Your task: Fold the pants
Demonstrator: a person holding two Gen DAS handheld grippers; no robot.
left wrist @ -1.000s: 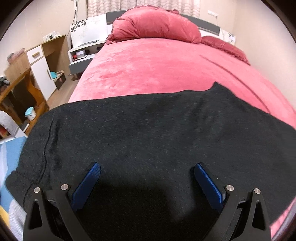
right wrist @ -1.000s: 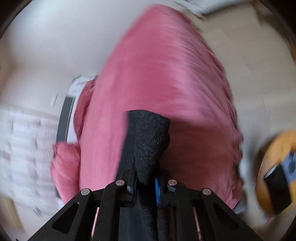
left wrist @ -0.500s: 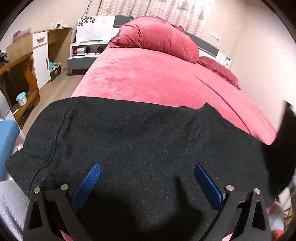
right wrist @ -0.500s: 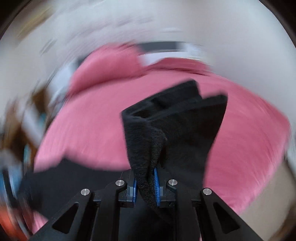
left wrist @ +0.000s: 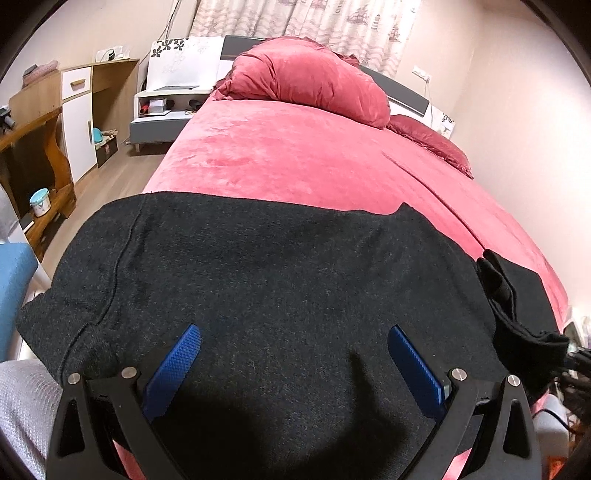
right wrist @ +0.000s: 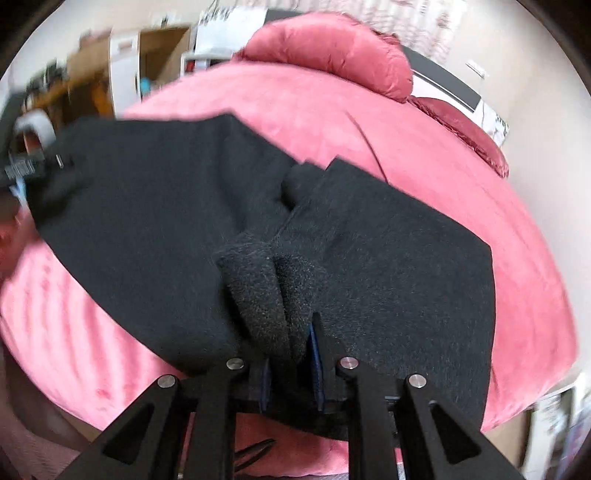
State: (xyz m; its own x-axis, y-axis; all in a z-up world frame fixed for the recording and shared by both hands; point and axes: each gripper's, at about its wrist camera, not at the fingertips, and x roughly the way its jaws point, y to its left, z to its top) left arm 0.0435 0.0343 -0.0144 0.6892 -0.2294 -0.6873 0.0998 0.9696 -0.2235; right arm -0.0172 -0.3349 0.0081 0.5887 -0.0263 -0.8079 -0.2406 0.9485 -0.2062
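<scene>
Black pants [right wrist: 388,258] — right gripper [right wrist: 291,354] clamped

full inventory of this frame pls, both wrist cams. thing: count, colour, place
pants: 1, black, spread across the foot of the bed, one end bunched in the right tool
bed: 1, pink-red cover, fills the middle of both views
pillows: 2, red, at the headboard end, the big one in front of the smaller one
curtain: 1, pale patterned, behind the headboard
nightstand: 1, white and grey, left of the bed head
wooden desk: 1, brown, far left
cabinet: 1, white door, wood frame, between desk and nightstand
small pot: 1, light blue lid, on the desk's low shelf
left tool: 1, black with blue pads, open, over the pants
right tool: 1, black with blue pads, shut on the pants
</scene>
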